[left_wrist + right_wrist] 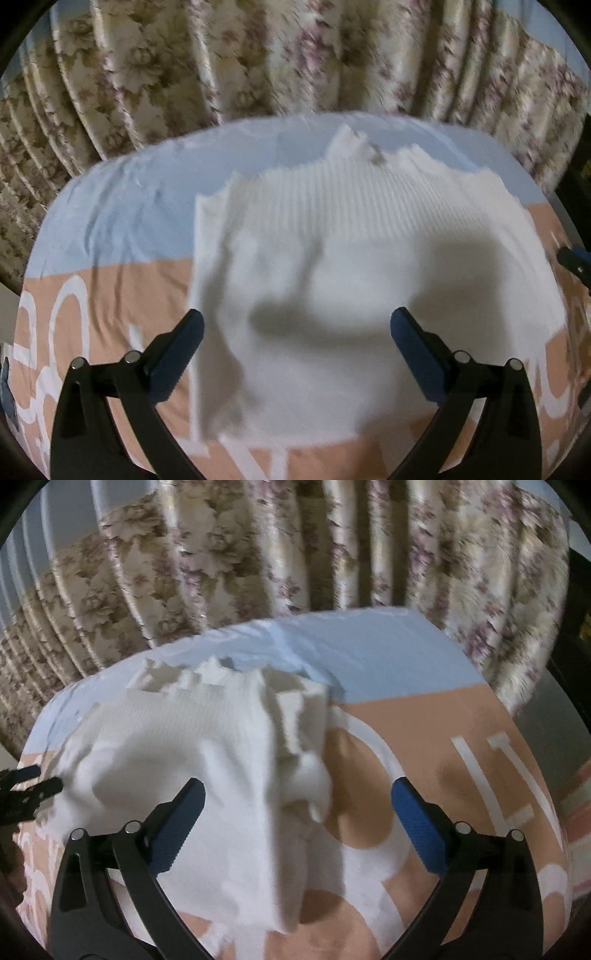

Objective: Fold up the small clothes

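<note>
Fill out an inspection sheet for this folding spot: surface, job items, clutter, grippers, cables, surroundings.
Surface: bed sheet, pale blue at the far end, peach with white lettering nearer; lightly creased.
Job's things: one white ribbed garment lying on the sheet, partly folded, with a bunched edge on its right side in the right wrist view.
Clutter: nothing seen.
Grippers: left gripper open, above the garment, nothing between the jaws; right gripper open over the garment's bunched edge, not gripping.
Cables: nothing seen.
Surroundings: floral curtain hanging behind the bed; dark furniture at the far right edge, unclear.
</note>
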Demonstrator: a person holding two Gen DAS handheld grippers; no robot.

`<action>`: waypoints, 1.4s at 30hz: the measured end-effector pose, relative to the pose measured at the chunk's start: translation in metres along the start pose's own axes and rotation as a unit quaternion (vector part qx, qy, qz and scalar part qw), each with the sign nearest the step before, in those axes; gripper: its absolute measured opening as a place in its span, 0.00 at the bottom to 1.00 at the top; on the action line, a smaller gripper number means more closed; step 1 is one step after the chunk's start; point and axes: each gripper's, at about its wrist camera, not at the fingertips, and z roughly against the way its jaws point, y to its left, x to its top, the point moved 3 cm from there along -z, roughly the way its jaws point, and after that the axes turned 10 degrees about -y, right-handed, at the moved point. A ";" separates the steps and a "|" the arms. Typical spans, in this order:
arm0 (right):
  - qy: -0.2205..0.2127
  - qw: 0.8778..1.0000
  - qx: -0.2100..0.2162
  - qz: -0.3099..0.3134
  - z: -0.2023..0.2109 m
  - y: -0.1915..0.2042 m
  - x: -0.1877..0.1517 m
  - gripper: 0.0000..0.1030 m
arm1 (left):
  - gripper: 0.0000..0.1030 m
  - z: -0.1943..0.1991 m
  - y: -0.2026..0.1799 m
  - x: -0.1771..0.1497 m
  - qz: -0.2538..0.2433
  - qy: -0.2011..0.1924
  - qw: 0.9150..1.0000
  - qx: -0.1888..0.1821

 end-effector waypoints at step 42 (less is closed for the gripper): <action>0.025 0.996 0.069 -0.060 -0.022 -0.025 -0.005 0.25 | 0.98 -0.020 -0.037 -0.023 -0.016 0.038 0.999 -0.007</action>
